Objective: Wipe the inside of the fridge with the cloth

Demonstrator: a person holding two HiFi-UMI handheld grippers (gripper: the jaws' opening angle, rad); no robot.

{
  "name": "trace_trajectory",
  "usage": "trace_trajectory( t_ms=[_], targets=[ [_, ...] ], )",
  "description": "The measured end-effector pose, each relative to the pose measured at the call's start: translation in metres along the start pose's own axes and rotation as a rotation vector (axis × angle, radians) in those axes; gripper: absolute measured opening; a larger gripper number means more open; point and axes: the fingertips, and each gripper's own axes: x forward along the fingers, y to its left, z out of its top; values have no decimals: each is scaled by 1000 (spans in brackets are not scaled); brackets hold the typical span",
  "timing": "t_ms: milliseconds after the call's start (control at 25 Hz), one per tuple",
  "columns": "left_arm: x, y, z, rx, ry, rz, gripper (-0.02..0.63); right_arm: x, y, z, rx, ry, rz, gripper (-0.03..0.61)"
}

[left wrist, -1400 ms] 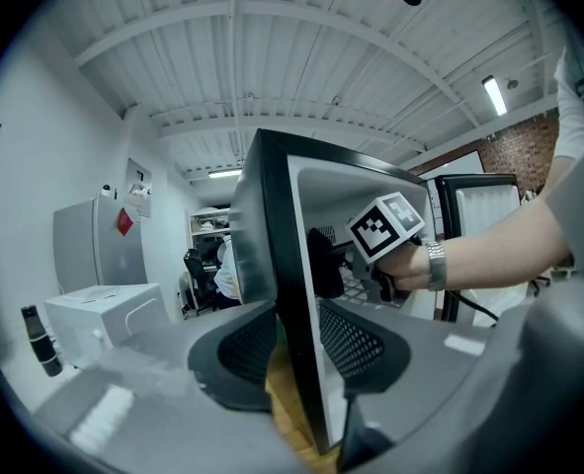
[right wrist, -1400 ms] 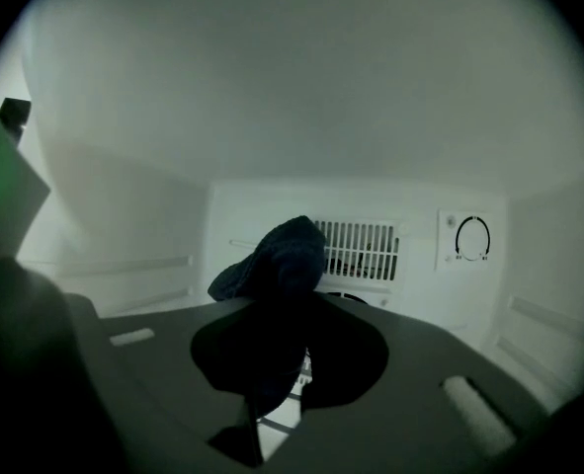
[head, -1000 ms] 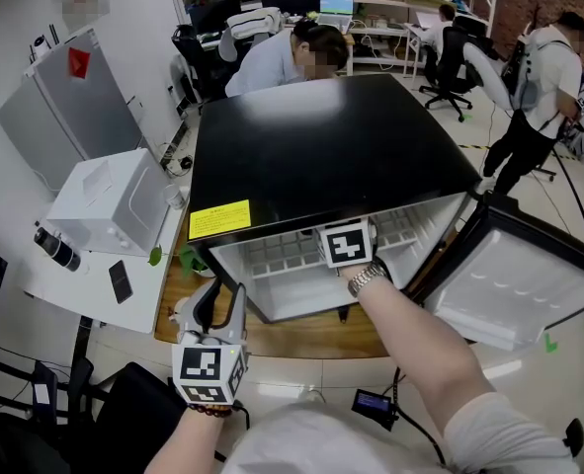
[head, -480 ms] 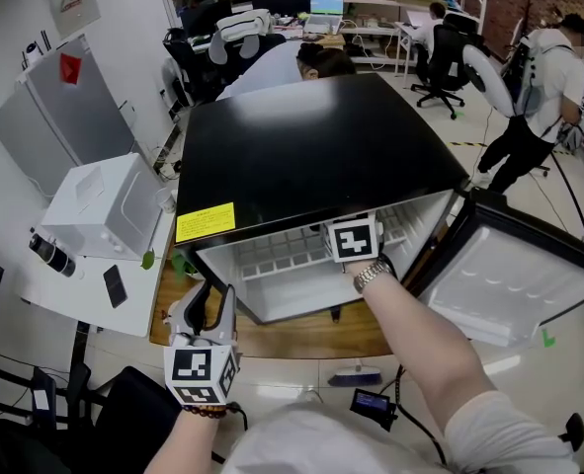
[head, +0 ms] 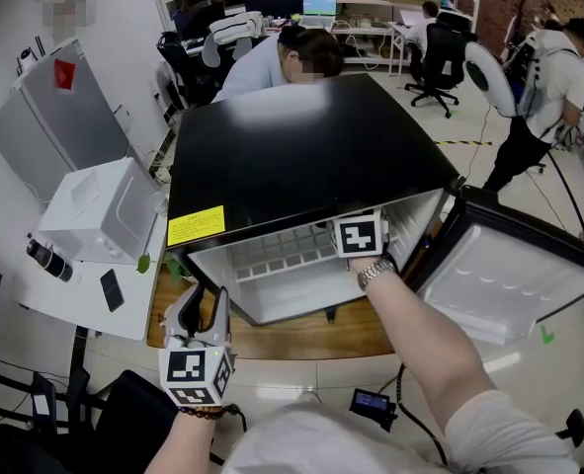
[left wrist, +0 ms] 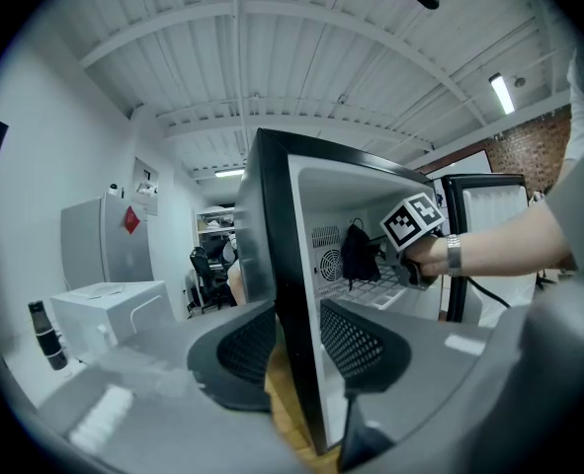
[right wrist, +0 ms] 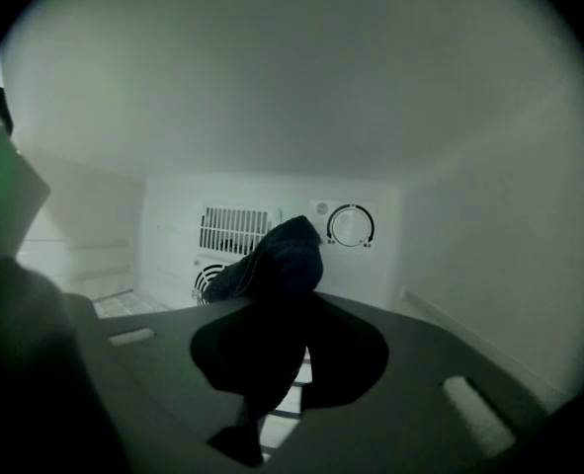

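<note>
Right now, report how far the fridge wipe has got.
Done: the fridge door stands open and the cloth is inside the fridge. In hand: the right gripper is shut on the cloth, holding it up before the back wall near the dial. The left gripper waits open outside. Left: nothing shows which surfaces are wiped; the wire shelf and walls likely remain.

right tool (right wrist: pixel 272 349) tips seemingly hidden by cloth (right wrist: pixel 277 260)
</note>
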Motion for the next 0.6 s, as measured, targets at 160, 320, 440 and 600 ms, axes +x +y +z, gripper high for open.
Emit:
trace_trajectory(
  t_ms=[160,320,440,600],
  targets=[
    [0,-1,0,-2,0,1,137,-2,-14,-2,14,10,-36,57],
    [0,-1,1,-3,1,3,138,-5,-25,-5,24,16,-62,57],
    [0,-1,0,-3,1,4,138,-7,-31,-6,27,14,-80,57],
    [1,-1,0,-4,0,5,138,-11,-40,-6,19,22,-123,57]
  ],
)
